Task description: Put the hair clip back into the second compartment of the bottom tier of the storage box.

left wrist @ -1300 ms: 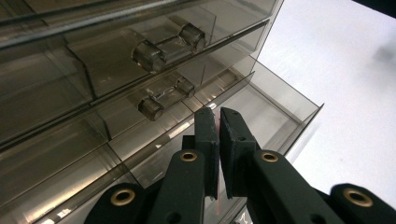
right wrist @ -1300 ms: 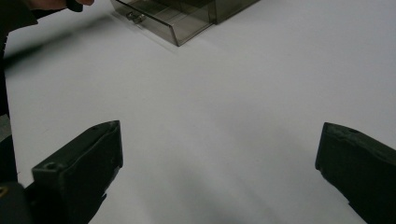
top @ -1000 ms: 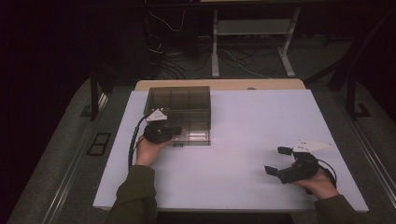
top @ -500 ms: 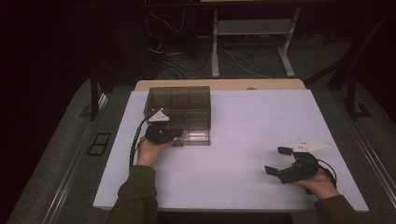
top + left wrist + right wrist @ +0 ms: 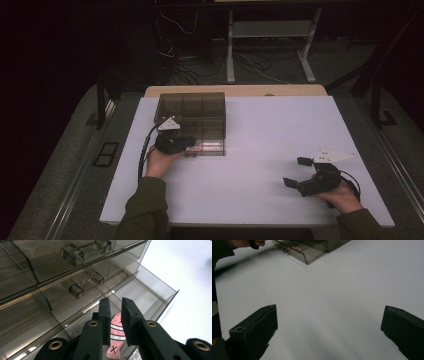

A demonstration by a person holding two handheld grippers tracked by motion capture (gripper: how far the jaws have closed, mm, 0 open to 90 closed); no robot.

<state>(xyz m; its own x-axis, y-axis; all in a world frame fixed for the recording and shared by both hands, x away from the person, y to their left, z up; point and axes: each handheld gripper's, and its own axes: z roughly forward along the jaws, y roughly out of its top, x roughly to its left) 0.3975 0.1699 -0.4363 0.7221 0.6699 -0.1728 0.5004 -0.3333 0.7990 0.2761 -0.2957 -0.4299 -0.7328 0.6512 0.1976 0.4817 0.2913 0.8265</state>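
1. Left hand-held gripper is parked over the pulled-out bottom drawer of the smoky clear drawer box. Its jaws have just been easing apart, and there's only a narrow gap between them now.
2. Right in that gap sits a little pink fish-shaped piece with pale stripes and black X marks. It lies in the drawer under the jaws. As far as I can tell the pads aren't pressing on it anymore, so I'd call it let go.
3. Up from the jaws in the left gripper view you get the fronts of the upper drawers, each with a clear bar handle.
4. From the high view, the left hand is just beside the drawer box's front left corner, and the pink thing shows through the open drawer's front.
5. Right hand-held gripper is well apart from the drawer box, near the table's front right corner. Jaws are spread wide with nothing between them, just bare white table.
6. In the right gripper view the drawer box sits far off at the top edge.
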